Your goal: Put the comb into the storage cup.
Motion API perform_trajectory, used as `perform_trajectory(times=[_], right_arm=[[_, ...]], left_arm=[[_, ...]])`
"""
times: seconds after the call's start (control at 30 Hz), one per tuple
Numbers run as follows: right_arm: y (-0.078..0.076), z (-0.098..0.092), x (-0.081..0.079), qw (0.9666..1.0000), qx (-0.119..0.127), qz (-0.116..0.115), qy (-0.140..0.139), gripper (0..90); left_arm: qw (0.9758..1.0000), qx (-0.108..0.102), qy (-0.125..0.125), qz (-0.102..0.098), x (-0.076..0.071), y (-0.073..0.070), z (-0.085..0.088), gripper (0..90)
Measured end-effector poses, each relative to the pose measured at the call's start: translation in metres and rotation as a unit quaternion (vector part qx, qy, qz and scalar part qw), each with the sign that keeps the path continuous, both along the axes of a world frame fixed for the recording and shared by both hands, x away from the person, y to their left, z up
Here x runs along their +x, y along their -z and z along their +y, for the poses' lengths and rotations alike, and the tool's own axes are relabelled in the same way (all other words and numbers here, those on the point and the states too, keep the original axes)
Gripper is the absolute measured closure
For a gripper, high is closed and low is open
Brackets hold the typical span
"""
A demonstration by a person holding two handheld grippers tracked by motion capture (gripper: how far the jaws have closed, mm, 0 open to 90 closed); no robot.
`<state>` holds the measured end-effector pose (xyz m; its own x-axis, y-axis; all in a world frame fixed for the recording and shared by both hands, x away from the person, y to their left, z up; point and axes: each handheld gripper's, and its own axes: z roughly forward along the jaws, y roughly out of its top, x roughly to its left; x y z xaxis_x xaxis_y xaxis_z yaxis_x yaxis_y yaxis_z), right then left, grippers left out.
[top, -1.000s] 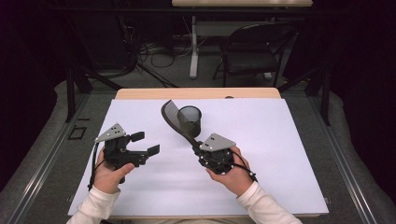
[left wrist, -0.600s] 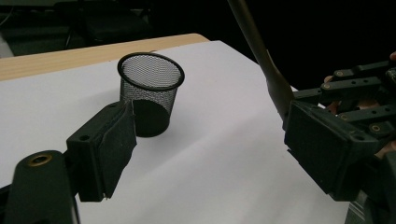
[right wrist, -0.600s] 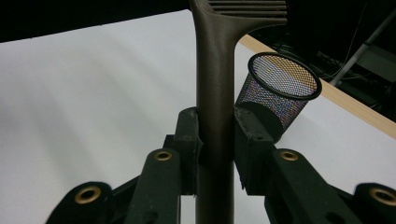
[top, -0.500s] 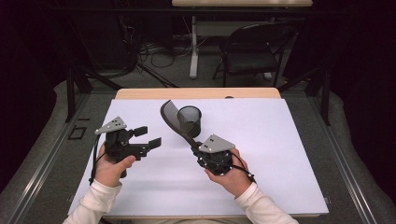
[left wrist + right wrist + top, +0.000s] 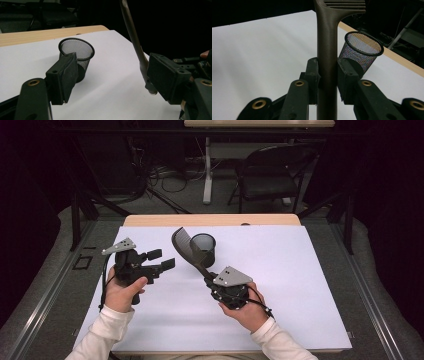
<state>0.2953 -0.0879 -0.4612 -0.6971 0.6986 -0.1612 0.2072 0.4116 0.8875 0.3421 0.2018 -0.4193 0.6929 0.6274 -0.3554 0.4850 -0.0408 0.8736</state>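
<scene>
White table sheet (image 5: 300, 285), mesh cup (image 5: 202, 248) near far edge, right hand-held gripper (image 5: 214, 281) clamping comb (image 5: 187, 251), left hand-held gripper (image 5: 161, 260) empty, closing.

The comb (image 5: 326, 37) is dark brown, the mesh cup (image 5: 202, 248) black, the grippers' jaws black, the sheet (image 5: 300, 270) white, the table (image 5: 150, 220) pale wood.

No legible text, label, brand, number or sign appears in any view. The dark brown plastic comb (image 5: 327, 50) carries no readable marking on its handle. The black wire-mesh cup (image 5: 362, 48) shows bare mesh and a plain rim. The white paper sheet covering the light wooden table (image 5: 300, 270) is blank. The grey three-cornered plates on the two black grippers show screw holes; any fine print there may be too small to resolve.
</scene>
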Motion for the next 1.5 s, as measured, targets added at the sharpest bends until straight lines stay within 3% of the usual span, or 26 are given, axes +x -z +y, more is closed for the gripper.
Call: perform_trajectory(times=[0.63,0.8,1.07,1.3,1.5], right_arm=[[0.006,0.003,0.001,0.9999,0.016,0.001,0.002,72.8],[0.008,0.003,0.001,0.9999,0.016,0.001,0.004,72.8],[0.009,0.004,0.0,0.9999,0.016,-0.001,0.004,72.8],[0.01,0.004,0.0,0.9999,0.015,0.0,0.004,72.8],[0.011,0.005,0.0,0.9999,0.015,-0.001,0.004,72.8]], left_arm=[[0.9985,-0.042,0.007,0.036,0.009,0.001,-0.008,34.2],[0.9974,-0.061,0.002,0.037,0.012,0.001,-0.009,35.0],[0.9965,-0.073,-0.009,0.039,0.013,0.002,-0.013,42.8],[0.9966,-0.07,-0.009,0.043,0.015,0.004,-0.017,44.9],[0.9954,-0.084,-0.008,0.045,0.016,0.004,-0.02,47.3]])
